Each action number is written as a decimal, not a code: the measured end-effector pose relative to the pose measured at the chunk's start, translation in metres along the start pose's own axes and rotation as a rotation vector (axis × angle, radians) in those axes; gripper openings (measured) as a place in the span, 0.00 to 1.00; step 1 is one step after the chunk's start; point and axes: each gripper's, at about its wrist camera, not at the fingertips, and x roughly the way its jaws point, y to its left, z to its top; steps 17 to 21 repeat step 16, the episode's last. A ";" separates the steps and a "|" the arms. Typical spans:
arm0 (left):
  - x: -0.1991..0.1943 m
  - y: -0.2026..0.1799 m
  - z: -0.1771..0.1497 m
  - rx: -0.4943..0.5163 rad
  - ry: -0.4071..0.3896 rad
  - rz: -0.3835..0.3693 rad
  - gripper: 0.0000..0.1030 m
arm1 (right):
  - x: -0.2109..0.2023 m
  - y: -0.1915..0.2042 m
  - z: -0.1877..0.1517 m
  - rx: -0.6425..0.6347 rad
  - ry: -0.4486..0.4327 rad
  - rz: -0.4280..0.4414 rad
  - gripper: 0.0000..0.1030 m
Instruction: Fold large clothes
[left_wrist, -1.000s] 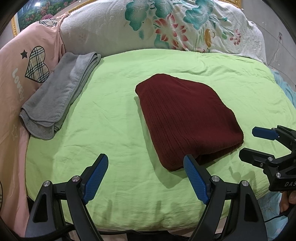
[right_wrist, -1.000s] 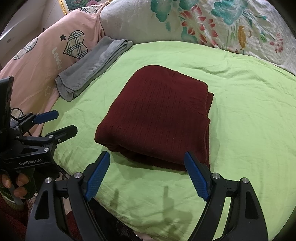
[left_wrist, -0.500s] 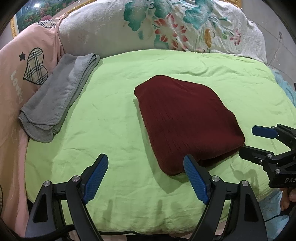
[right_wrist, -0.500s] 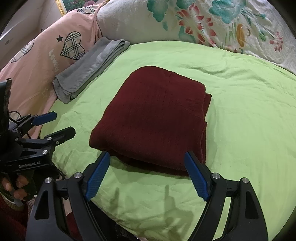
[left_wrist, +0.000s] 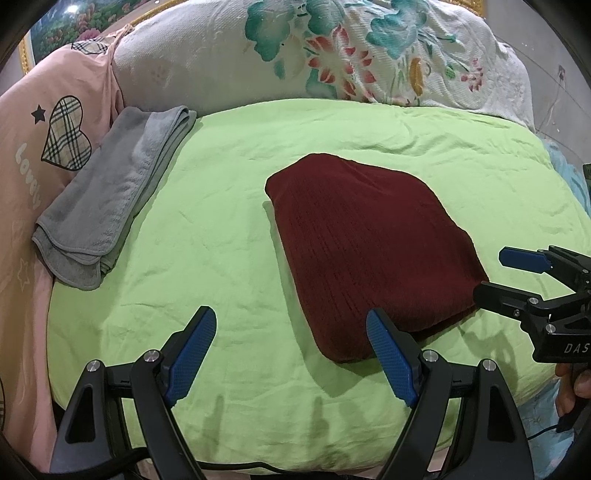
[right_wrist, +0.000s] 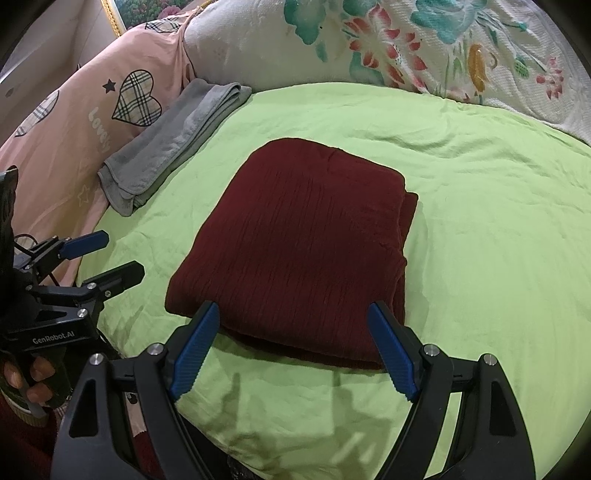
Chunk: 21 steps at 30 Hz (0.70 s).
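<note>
Both views nearer, folded maroon garment (right_wrist: 299, 243) flat, long axis toward floral pillow (right_wrist: 406, 40)

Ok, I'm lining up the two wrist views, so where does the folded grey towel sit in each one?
Left wrist view: the grey towel lies at the left edge, against the pink heart-print bedding.
Right wrist view: the towel lies upper left, beside the same bedding.
Shared landmark: the folded maroon garment on the green sheet, to the towel's right in both.
</note>
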 end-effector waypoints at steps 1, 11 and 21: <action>0.000 0.000 0.000 0.000 0.000 0.000 0.81 | 0.000 0.000 0.000 0.001 0.000 0.001 0.80; 0.001 -0.001 0.001 0.002 0.003 -0.003 0.82 | 0.001 0.001 0.001 0.000 -0.001 0.005 0.80; 0.001 -0.002 0.001 0.000 0.006 -0.004 0.82 | 0.000 0.002 0.002 0.003 -0.004 0.005 0.80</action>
